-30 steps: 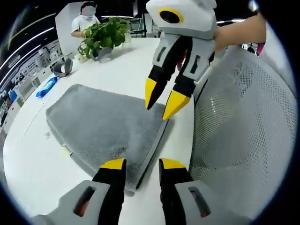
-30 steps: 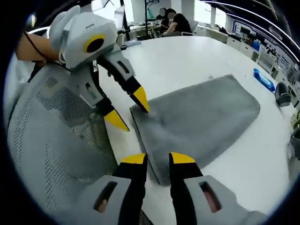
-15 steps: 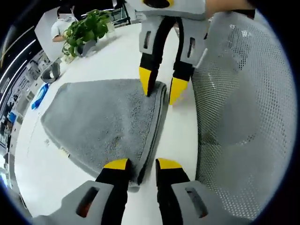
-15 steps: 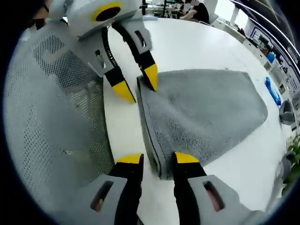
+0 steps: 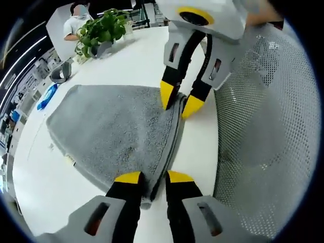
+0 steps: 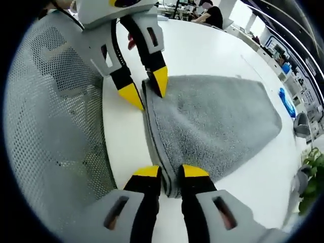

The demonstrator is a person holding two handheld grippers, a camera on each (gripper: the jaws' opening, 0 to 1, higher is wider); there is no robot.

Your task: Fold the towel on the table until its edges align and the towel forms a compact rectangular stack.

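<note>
My left gripper [image 5: 148,176] and right gripper [image 6: 171,171] each clamp a near corner of the folded grey terry towel [image 5: 114,131]; its doubled edge runs between them.

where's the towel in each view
left gripper view: the towel spreads across the left and centre, its thick edge running from the left gripper at the bottom up to the right gripper.
right gripper view: the towel spreads across the centre and right, the same edge running from the right gripper up to the left gripper.
shared landmark: the mesh chair back along that edge.
</note>
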